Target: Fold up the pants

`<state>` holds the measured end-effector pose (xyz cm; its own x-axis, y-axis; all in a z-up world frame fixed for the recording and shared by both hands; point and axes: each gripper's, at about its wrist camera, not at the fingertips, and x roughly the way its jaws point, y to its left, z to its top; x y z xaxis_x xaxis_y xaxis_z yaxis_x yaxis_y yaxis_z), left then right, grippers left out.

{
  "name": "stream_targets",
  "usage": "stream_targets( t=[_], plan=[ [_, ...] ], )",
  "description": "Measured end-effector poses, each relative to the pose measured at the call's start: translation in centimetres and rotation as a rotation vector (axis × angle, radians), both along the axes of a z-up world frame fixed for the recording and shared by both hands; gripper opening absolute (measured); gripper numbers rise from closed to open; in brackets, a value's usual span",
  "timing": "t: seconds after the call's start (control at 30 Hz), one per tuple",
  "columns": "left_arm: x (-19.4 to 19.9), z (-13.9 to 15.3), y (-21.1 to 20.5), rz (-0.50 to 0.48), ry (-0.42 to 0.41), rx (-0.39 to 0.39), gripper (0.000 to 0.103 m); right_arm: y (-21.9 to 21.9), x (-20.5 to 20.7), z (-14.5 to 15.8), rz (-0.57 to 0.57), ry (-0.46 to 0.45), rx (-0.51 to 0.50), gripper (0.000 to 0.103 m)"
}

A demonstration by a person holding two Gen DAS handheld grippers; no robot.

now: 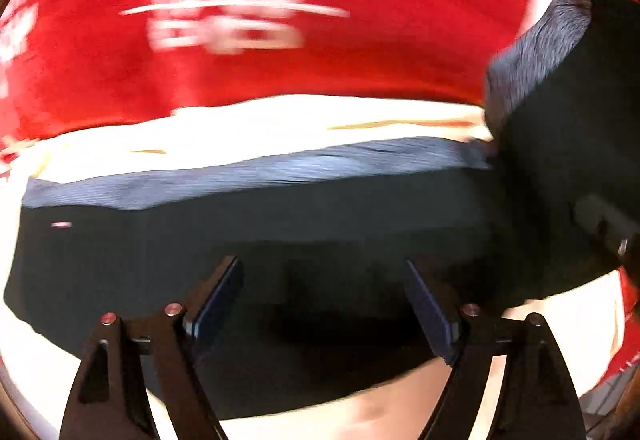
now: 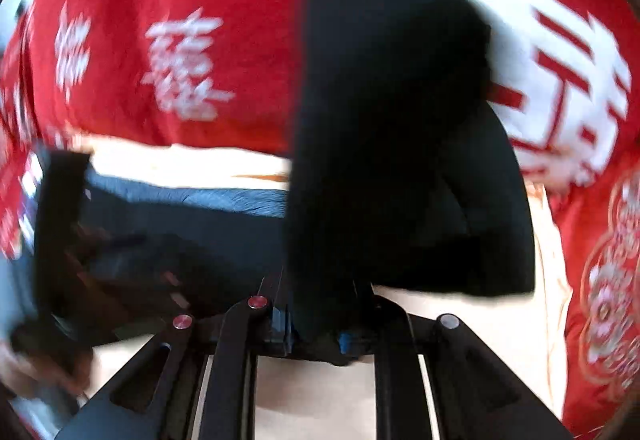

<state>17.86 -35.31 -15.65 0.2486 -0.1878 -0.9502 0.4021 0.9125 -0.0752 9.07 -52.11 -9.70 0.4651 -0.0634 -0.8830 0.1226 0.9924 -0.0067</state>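
Observation:
Dark navy pants (image 1: 280, 232) lie flat across a pale surface, their ribbed waistband (image 1: 256, 172) along the far edge. My left gripper (image 1: 324, 292) hovers over the near part of the pants, jaws wide open with nothing between them. At the right of the left wrist view a lifted flap of the pants (image 1: 560, 112) stands up. In the right wrist view that same part of the pants (image 2: 384, 144) hangs bunched from my right gripper (image 2: 320, 316), which is shut on the cloth. My left gripper (image 2: 68, 224) appears blurred at the left of the right wrist view.
A red cloth with white printed characters (image 1: 320, 52) covers the area beyond the pants. A pale cream surface (image 1: 280, 128) shows between the two and along the near edge (image 2: 312, 392). Both views are blurred by motion.

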Motion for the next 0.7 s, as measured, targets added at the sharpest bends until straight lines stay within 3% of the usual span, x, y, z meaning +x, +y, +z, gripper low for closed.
stream_targets(
  t=[0.1,0.23,0.3,0.33,0.4,0.53,0.7],
  plan=[
    [2.2,-0.2,5.1,0.05,-0.004,0.046,0.083,5.2,1.4,-2.1,0.054,0.054,-0.109,0.021],
    [4.2,-1.5,11.5,0.146,0.004,0.098,0.083,10.8,3.0,-7.2,0.076,0.167,-0.2,0.029],
    [4.8,-2.0,13.6,0.171,0.028,0.1,0.083,13.4,3.3,-9.3,0.094,0.201,-0.335,0.032],
    [5.0,-2.1,14.4,0.171,0.042,0.096,0.083,14.6,3.1,-9.9,0.114,0.212,-0.407,0.042],
    [5.7,-2.2,15.0,0.144,0.057,0.081,0.083,16.8,2.2,-9.8,0.169,0.192,-0.463,0.05],
    [5.1,-0.8,14.1,0.048,0.084,0.019,0.083,18.1,0.0,-7.2,0.243,0.15,-0.357,0.054],
    [3.4,2.0,10.4,-0.143,0.156,-0.133,0.083,14.0,-1.8,-3.8,0.079,0.15,-0.174,0.054]
  ],
)
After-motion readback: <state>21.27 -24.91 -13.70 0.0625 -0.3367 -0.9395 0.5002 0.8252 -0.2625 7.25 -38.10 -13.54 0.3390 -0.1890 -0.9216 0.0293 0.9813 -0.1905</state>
